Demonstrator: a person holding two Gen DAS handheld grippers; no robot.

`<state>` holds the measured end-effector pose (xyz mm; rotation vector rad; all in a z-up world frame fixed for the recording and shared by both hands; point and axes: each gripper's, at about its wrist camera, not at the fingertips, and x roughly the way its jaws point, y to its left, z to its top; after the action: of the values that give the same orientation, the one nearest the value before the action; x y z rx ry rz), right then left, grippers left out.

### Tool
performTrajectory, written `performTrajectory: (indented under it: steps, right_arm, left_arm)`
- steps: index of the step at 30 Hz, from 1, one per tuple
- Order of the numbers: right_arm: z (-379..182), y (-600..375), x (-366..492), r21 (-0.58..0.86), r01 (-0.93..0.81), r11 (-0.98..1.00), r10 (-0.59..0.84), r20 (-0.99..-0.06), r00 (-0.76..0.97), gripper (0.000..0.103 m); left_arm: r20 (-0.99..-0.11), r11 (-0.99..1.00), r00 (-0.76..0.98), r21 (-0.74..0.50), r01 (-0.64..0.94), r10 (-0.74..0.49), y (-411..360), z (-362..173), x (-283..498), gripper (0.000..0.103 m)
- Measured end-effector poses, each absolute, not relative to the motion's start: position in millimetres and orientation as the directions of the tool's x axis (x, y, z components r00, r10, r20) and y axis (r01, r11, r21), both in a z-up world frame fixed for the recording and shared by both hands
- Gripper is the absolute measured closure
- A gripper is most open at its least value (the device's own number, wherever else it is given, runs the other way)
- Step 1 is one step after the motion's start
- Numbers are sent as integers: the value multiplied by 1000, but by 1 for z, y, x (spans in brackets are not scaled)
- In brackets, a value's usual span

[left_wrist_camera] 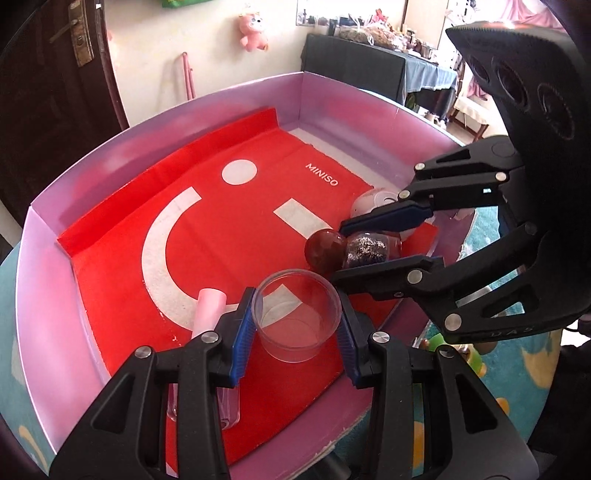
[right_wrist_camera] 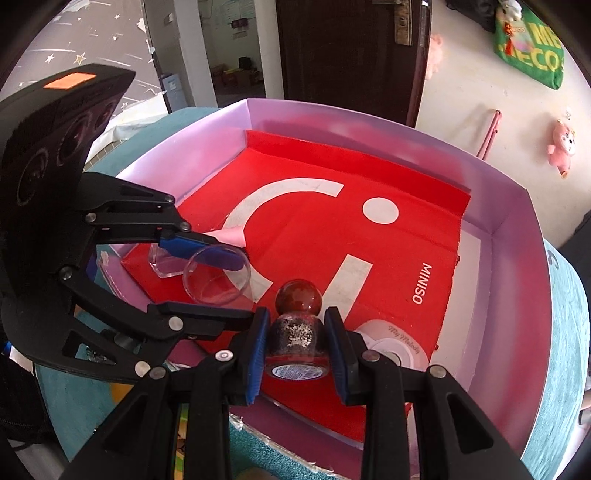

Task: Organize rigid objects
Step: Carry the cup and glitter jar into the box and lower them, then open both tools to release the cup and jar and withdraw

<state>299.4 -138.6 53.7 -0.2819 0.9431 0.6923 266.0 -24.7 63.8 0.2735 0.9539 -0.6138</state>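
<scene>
Inside the pink box (left_wrist_camera: 44,258), on the red MINISO bag (left_wrist_camera: 122,280) lining its floor, my left tool (left_wrist_camera: 299,325) straddles the clear plastic cup (left_wrist_camera: 299,317), pads beside its wall, not visibly clenched. My right tool (right_wrist_camera: 297,343) brackets the glitter-filled bottle (right_wrist_camera: 297,339) with the round red stopper; contact is not clear. Both objects stand upright, presumably for stable placement. A pink-capped tube (left_wrist_camera: 208,306) lies beside the cup.

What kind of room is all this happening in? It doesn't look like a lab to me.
Most likely a lived-in home, not a lab: a pink plush toy hangs on the wall, a dark wooden door stands behind, and a cluttered side table sits beyond the pink box.
</scene>
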Motion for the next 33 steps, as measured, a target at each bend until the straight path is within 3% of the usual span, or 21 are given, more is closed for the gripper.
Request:
performTrajectory:
  steps: [28, 33]
  right_arm:
    - [51, -131, 302, 33, -685, 727, 394, -837, 378, 70]
    - [51, -132, 303, 37, -684, 729, 396, -837, 377, 70]
  left_arm:
    - [-833, 792, 410, -55, 608, -372, -24, 60, 267, 65]
    - [-829, 797, 420, -51, 602, -370, -23, 60, 268, 59]
